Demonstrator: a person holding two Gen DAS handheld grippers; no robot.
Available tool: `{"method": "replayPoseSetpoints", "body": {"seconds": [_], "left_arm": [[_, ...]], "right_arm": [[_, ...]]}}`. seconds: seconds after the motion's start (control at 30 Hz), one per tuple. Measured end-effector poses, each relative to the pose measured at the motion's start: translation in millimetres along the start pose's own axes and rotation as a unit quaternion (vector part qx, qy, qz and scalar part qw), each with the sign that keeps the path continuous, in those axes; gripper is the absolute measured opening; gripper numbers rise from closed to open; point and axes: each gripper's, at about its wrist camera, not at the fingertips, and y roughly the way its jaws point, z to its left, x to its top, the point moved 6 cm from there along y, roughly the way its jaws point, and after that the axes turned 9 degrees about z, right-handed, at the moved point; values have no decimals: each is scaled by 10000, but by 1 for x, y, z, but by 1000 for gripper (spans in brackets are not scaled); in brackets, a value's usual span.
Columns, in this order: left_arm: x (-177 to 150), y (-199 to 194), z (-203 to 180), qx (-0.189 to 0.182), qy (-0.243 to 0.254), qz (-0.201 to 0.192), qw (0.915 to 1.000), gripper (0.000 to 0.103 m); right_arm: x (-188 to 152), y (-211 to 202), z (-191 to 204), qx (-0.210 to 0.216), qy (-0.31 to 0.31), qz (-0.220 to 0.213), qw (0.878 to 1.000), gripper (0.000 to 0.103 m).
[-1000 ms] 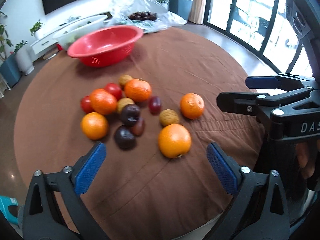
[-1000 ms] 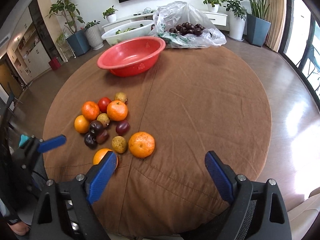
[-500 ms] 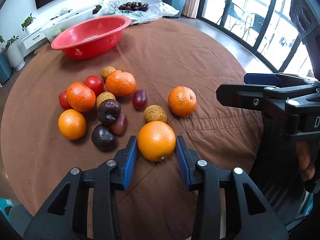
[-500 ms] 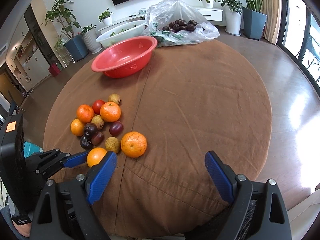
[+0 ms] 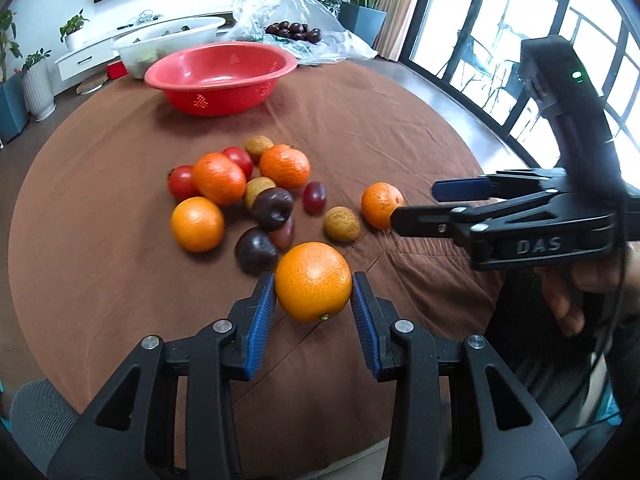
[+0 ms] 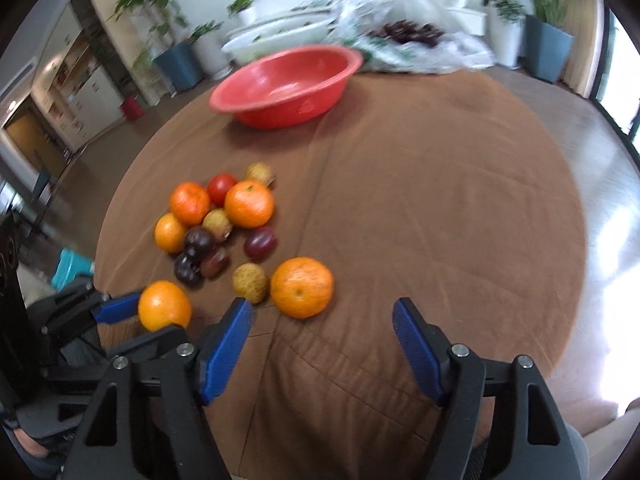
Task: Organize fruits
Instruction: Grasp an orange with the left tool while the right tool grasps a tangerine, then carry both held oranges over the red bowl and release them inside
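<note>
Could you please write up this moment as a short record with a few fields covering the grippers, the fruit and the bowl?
left gripper: shut on an orange, near the table's front edge
right gripper: open, holding nothing, pointed toward a tangerine
loose fruit: a cluster of oranges, tomatoes, dark plums and small tan fruits on the brown tablecloth
red bowl: at the far side of the table, no fruit visible inside
plastic bag: behind the bowl, with dark fruit in it
</note>
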Motion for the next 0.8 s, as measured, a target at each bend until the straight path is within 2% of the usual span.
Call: {"method": "replayPoseSetpoints", "body": {"seconds": [0.17, 0.27, 0.4, 0.47, 0.53, 0.63, 0.8], "left_arm": [[-9, -6, 14, -12, -122, -29, 9999, 36], [-13, -8, 20, -23, -177, -53, 9998, 36], [-16, -11, 24, -52, -163, -53, 9998, 36], [-17, -10, 23, -66, -137, -53, 9999, 36], [-18, -9, 22, -63, -112, -49, 9999, 36], [-18, -8, 21, -74, -107, -31, 9999, 36], [-19, -7, 23, -104, -108, -4, 9999, 36]], "right_arm": [[4, 10, 7, 32, -720, 314, 9969, 67], [9, 17, 5, -33, -1137, 551, 9920, 65], [16, 27, 8, 158, -1640, 811, 9830, 61], [18, 27, 12, 211, -1836, 826, 9793, 60], [22, 30, 16, 71, -2082, 868, 9742, 59], [22, 35, 24, -73, -2387, 952, 9664, 52], [26, 46, 36, -43, -2644, 1032, 9589, 47]]}}
